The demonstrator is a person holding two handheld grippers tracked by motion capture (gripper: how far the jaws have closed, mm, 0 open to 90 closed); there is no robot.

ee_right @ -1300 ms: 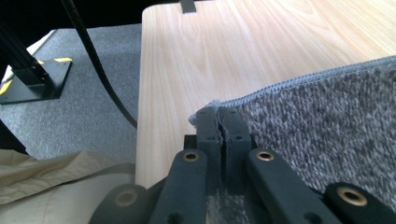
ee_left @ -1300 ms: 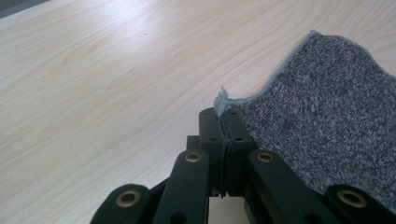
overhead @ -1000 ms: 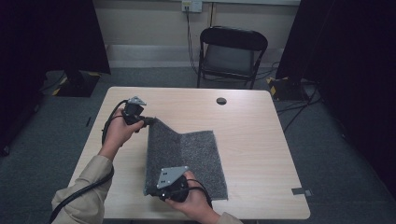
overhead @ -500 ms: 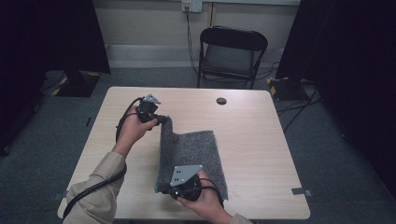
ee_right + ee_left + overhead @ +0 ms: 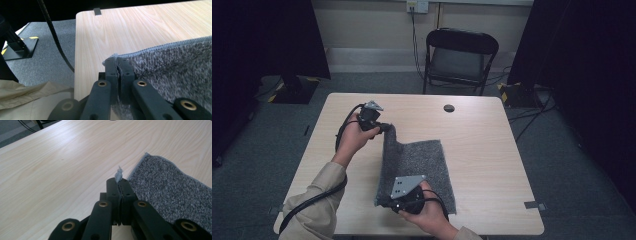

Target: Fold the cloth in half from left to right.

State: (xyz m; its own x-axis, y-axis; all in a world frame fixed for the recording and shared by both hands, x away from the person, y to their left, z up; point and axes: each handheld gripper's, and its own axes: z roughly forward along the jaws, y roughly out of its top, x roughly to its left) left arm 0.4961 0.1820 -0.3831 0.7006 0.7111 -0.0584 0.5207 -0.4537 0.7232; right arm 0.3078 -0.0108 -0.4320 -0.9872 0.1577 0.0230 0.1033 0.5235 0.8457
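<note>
Seen from above, at the left: a beige sleeve (image 5: 319, 200) and a hand wrapped round the left gripper (image 5: 384, 128), black with a grey three-cornered plate on top and a thick black cable looping back along the forearm. Jaws pressed together on the far left corner of a grey cloth (image 5: 419, 167), that corner lifted off the pale wooden table (image 5: 482, 145) so the left edge stands up in a fold. From the left gripper view, closer detail: a small tuft of pale hem poking out past the closed black jaws of the left gripper (image 5: 120, 185), and beyond it the rest of the cloth (image 5: 172, 187) lying flat, a nubbly speckled weave of dark and light grey with a thin light binding and a rounded corner. Wood grain running in long streaks across the tabletop (image 5: 62, 162).

Further right in the high view: the right gripper (image 5: 384, 202) at the near left corner of the cloth, near the table's front edge, with the same grey plate. Right gripper view: jaws of the right gripper (image 5: 117, 63) closed on the bound edge, cloth (image 5: 175, 70) draped up and away to one side, perhaps slightly raised off the wood, though hard to judge here. Also there: grey carpet floor (image 5: 45, 60) and the trailing ribbed cable (image 5: 55, 37).

At the far edge of the table, a small dark round disc (image 5: 449, 108); behind it, a black folding chair (image 5: 459, 57).
</note>
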